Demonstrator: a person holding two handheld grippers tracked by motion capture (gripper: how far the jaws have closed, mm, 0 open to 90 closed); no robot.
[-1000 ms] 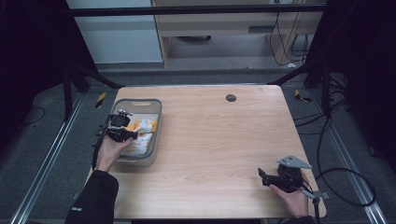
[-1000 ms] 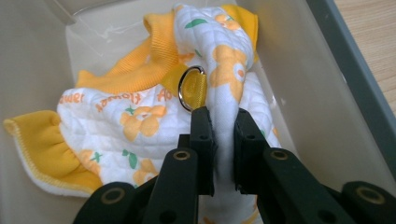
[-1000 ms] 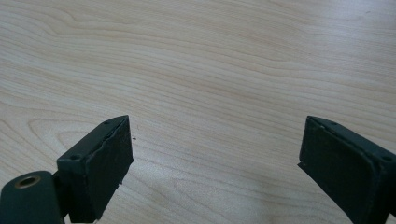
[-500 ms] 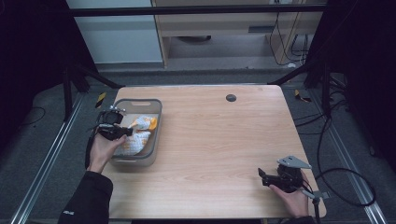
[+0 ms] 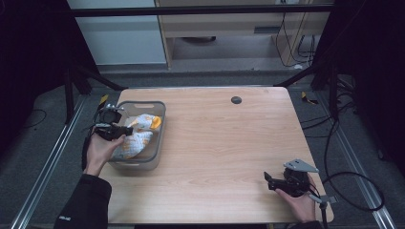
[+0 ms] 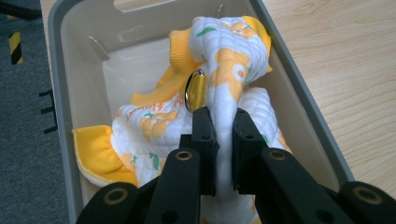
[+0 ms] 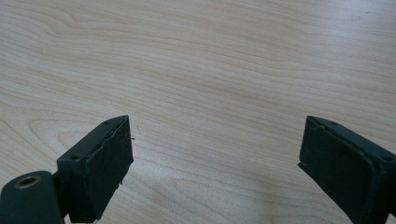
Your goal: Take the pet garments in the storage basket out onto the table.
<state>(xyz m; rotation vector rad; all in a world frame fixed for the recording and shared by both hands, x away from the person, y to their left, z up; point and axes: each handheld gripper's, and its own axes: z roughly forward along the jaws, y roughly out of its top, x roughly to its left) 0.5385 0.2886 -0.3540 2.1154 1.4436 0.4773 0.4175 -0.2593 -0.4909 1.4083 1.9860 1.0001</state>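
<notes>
Left gripper (image 6: 223,122) is clamped on a fold of the white-and-yellow quilted garment (image 6: 224,60), which lies bunched inside the grey plastic bin (image 5: 157,125) at the table's left edge. Right gripper (image 7: 215,154) hovers over bare wooden table (image 5: 229,143) near the front right corner, jaws spread wide, grasping nothing.

right gripper (image 7: 215,163): two black flat-padded jaws spread wide apart, nothing between them | light wooden surface (image 7: 210,70) with wavy grain: bare below and ahead of the gripper | small dark speck beside left jaw
</notes>
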